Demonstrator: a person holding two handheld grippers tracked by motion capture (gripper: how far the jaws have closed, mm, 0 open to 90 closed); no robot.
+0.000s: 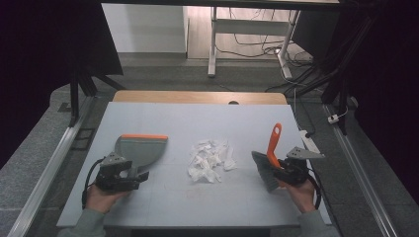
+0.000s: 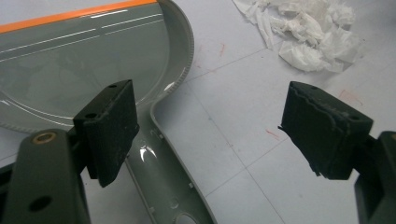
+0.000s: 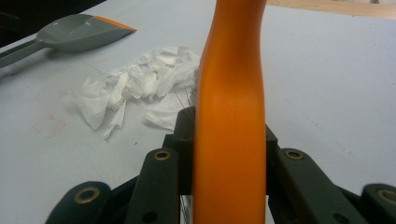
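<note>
We look hard, but we find no words, numbers, labels or signs that we can read. The grey dustpan (image 1: 140, 149) with its orange edge has no writing on it. The orange brush handle (image 3: 229, 112) is plain too. The table (image 1: 163, 121) has some faint red marks on it, but they are not letters.

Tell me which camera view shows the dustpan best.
The high view: the whole dustpan lies flat on the table, orange lip away from the person, handle under the open left gripper. The left gripper view crops it to the pan's curved wall and handle; the right gripper view catches it small at the far corner.
</note>
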